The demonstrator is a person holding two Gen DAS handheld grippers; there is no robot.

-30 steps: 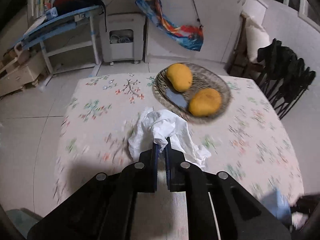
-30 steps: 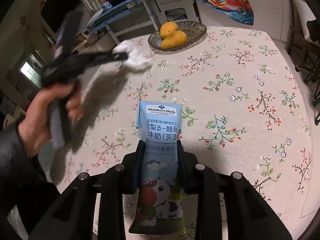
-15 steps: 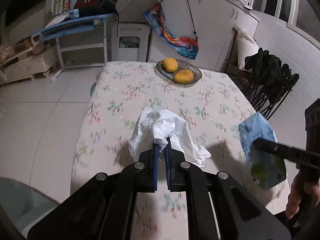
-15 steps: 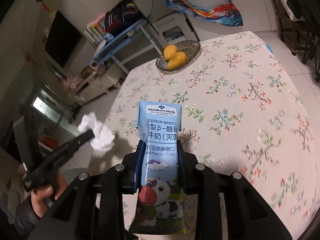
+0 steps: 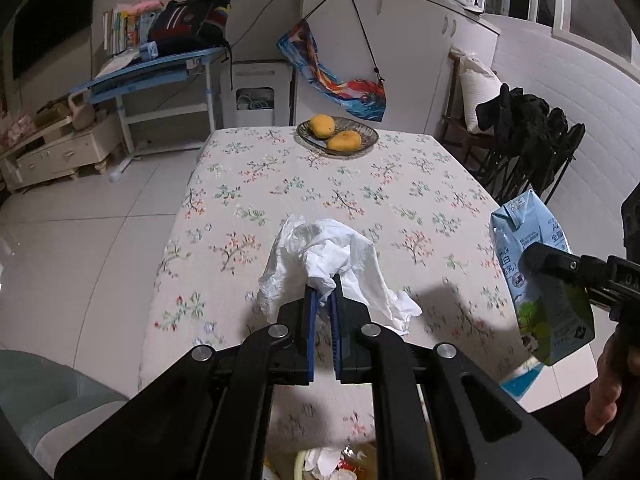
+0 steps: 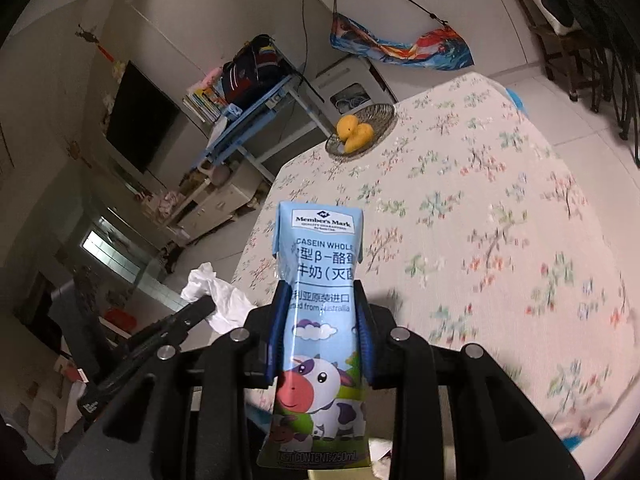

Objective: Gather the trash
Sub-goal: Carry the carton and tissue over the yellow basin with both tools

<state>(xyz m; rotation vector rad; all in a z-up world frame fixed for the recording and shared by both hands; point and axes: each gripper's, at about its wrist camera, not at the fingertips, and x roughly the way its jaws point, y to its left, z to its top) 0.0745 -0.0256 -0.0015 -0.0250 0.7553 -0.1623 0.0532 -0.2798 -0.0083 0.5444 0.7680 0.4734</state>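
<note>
crumpled white tissue paper point(image 5: 320, 256) hangs bunched from the tips of the left gripper point(image 5: 322, 300), whose blue-lined fingers point(image 5: 309, 320) are pressed nearly together and pinch a fold of it, above the near half of the table with the flower-printed cloth point(image 5: 320, 184). light blue milk carton with a cartoon cow point(image 6: 320, 280) stands upright between the fingers of the right gripper point(image 6: 322, 300), which squeeze its sides about halfway up its height; in the left wrist view the same carton point(image 5: 536, 280) is held in the air past the table's right edge. woven oval basket point(image 5: 360, 136) at the far end of the table holds two yellow mangoes point(image 5: 322, 126). a small pale bin with scraps inside point(image 5: 332, 460) shows at the bottom edge of the left wrist view, below the gripper. a blue-framed desk point(image 5: 160, 76) stands beyond the table by the wall.
</note>
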